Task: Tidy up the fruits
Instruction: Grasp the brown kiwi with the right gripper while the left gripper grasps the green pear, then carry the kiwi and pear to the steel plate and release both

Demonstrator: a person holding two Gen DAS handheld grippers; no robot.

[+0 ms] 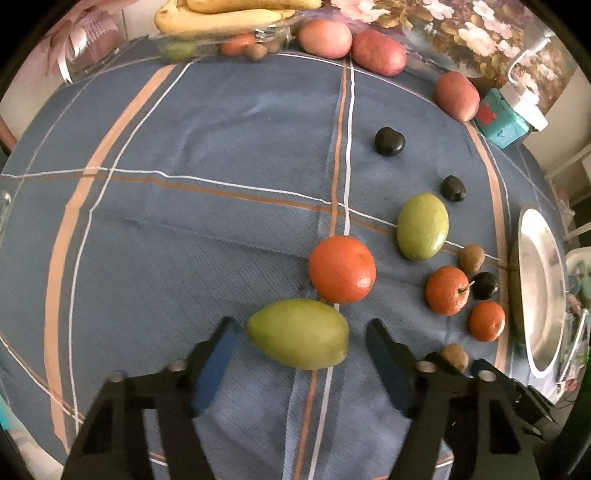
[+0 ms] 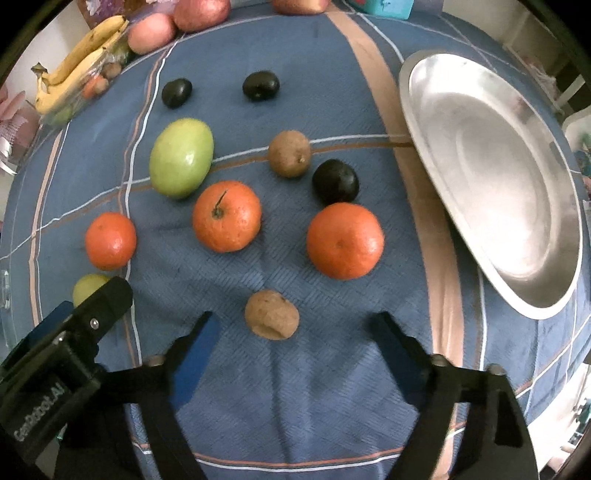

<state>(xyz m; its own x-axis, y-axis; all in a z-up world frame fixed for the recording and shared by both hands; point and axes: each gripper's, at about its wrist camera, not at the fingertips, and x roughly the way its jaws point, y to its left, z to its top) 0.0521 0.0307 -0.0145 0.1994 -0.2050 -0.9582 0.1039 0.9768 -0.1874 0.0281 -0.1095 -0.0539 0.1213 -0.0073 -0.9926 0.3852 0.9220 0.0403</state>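
Your worktop carries a blue checked cloth with tan and white stripes, and all the fruit lies on it.

The largest loose thing is the steel plate, which lies on the cloth at the right edge, apart from the fruit.

At the far edge a clear tray holds a bunch of bananas with some small fruit under it. Beside it you have three red apples in a line along that edge, and a teal box past the last one.

Your left gripper points steeply down with a green mango between its blue pads. The pad on the picture's left stands just beside the fruit. The other pad is clear of it, so the jaws are half-wide and do not clamp it.

Just beyond that mango sits a big orange. A second green mango lies near the orange, to its right and further from you.

Your right gripper points straight down, jaws moderately wide. A small brown fruit lies between its fingers, touched by neither.

Two smaller oranges and lie beyond it. A second brown fruit and a dark plum lie behind them. Two more dark plums lie further back, well apart.
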